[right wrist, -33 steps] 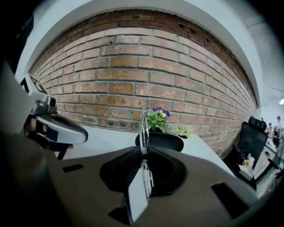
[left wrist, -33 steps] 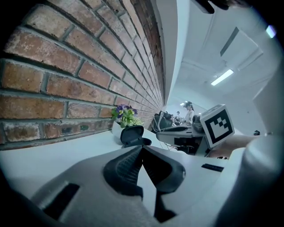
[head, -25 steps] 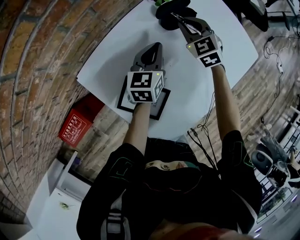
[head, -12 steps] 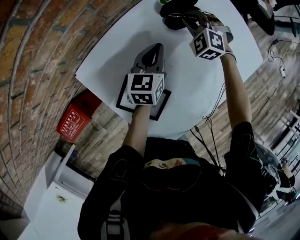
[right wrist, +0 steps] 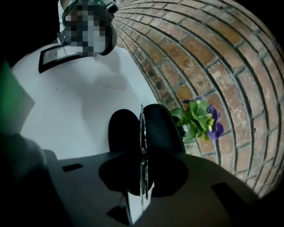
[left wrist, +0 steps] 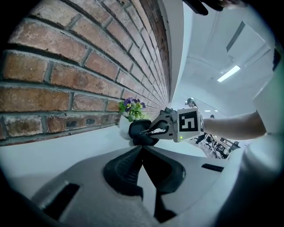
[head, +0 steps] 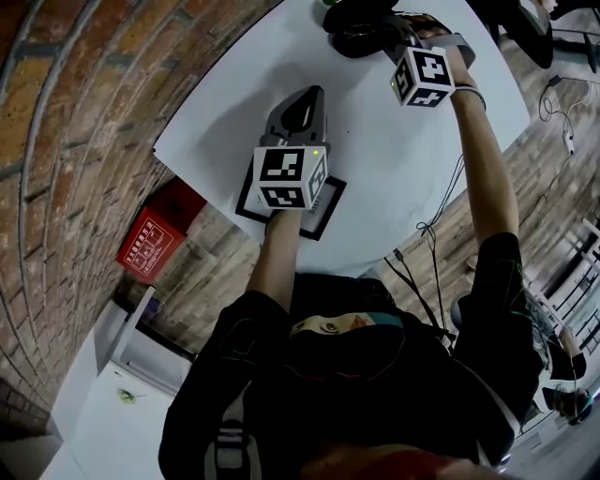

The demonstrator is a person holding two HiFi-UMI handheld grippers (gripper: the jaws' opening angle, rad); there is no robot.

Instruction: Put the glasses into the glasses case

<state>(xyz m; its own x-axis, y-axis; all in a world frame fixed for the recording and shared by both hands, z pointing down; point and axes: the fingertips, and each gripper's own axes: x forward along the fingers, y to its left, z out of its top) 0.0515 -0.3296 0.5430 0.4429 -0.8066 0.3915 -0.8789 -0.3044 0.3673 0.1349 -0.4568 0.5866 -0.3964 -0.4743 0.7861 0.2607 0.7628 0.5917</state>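
Observation:
The black glasses case (head: 349, 21) lies open at the table's far end, beside a small flower pot (right wrist: 198, 119). My right gripper (head: 386, 36) points steeply down at the case (right wrist: 162, 128). Thin metal glasses (right wrist: 141, 128) stand edge-on between its jaws, over the case's hollow. Those jaws have just been opening a little, and the pads still touch the glasses. In the left gripper view the case (left wrist: 141, 133) and the glasses (left wrist: 153, 130) show ahead. My left gripper (head: 307, 94) rests mid-table, shut, with nothing between its jaws (left wrist: 142, 148).
The white table (head: 375, 159) runs along a brick wall. A black-framed board (head: 321, 214) lies at the table's near edge under my left gripper. On the floor sit a red box (head: 145, 251) to the left and cables (head: 412, 253) to the right.
My right gripper has rolled and sunk toward the open case, carrying the glasses with it. The left gripper has stayed put.

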